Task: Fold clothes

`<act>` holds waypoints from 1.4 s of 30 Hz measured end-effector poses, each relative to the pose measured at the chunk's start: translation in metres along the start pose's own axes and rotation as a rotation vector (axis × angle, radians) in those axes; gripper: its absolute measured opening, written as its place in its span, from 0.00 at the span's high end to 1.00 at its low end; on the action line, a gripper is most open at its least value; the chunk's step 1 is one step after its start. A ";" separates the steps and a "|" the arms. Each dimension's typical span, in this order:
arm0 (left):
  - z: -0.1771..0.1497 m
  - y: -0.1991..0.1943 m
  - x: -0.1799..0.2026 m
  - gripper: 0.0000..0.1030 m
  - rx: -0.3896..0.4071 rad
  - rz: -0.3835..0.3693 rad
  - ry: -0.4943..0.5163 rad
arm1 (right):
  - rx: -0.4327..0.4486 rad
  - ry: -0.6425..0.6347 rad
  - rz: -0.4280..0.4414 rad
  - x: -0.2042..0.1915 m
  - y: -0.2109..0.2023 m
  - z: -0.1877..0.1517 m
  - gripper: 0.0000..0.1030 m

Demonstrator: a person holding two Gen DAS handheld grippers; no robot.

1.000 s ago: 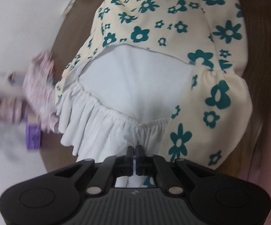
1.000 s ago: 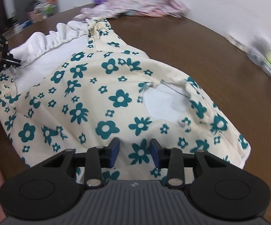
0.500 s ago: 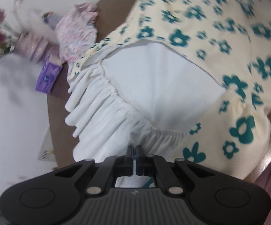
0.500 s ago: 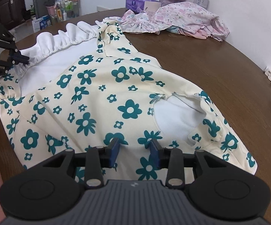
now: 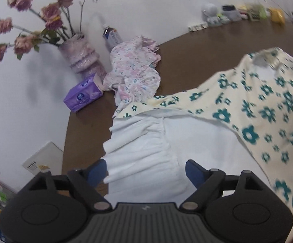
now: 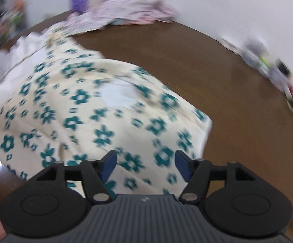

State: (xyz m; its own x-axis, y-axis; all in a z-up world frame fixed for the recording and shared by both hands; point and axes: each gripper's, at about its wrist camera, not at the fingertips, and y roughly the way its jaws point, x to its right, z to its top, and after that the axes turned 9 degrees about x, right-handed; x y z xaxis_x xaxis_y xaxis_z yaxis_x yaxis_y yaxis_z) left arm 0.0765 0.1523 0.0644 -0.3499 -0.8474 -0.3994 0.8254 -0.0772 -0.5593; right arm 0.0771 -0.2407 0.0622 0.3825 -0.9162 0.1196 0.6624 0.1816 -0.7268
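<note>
A cream garment with teal flowers [image 5: 263, 109] [image 6: 69, 109] lies spread on the brown table [image 5: 186, 60], its white lining and ruffled hem [image 5: 146, 141] turned up at the near end. My left gripper [image 5: 146, 171] hovers over the white ruffle with its jaws opening wide; the cloth lies between and below the pads, which do not press on it. My right gripper [image 6: 145, 164] is over the flowered cloth near its corner, jaws opening, nothing pinched. The right wrist view is blurred by motion.
A pink floral garment [image 5: 134, 70] lies heaped at the table's far edge, beside a purple tissue box [image 5: 83, 96], a vase of roses [image 5: 81, 56] and a bottle [image 5: 112, 36]. Small items [image 5: 237, 14] line the far rim. Bare table [image 6: 207, 64] lies right of the garment.
The left gripper let go of the white ruffle, opened wide, rolled and lifted back. The right gripper's jaws widened and its view shifted over the flowered cloth.
</note>
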 end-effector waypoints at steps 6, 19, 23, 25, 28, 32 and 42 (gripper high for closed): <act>-0.009 0.040 0.000 0.19 -0.033 -0.027 -0.076 | 0.024 0.180 -0.028 0.023 -0.006 -0.034 0.33; -0.020 0.067 -0.016 0.25 -0.030 -0.059 -0.197 | 0.051 0.229 -0.055 0.022 0.017 -0.047 0.56; -0.018 0.074 -0.022 0.25 -0.026 -0.056 -0.249 | 0.064 0.253 -0.057 0.027 0.024 -0.044 0.56; -0.015 0.079 -0.023 0.25 -0.023 -0.052 -0.261 | 0.070 0.256 -0.062 0.029 0.028 -0.042 0.56; -0.011 0.086 -0.026 0.25 -0.020 -0.047 -0.276 | 0.078 0.260 -0.067 0.033 0.034 -0.038 0.56; -0.006 0.097 -0.029 0.25 -0.015 -0.035 -0.289 | 0.087 0.261 -0.071 0.039 0.043 -0.032 0.56; 0.007 0.124 -0.036 0.25 -0.005 0.006 -0.335 | 0.113 0.278 -0.095 0.054 0.068 -0.015 0.56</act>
State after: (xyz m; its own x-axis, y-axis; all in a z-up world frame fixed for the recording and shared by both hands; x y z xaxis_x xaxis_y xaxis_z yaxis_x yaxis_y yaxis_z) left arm 0.1943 0.1697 0.0143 -0.1794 -0.9735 -0.1417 0.8246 -0.0703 -0.5613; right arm 0.1330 -0.2831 0.0093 0.1352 -0.9907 -0.0177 0.7598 0.1152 -0.6399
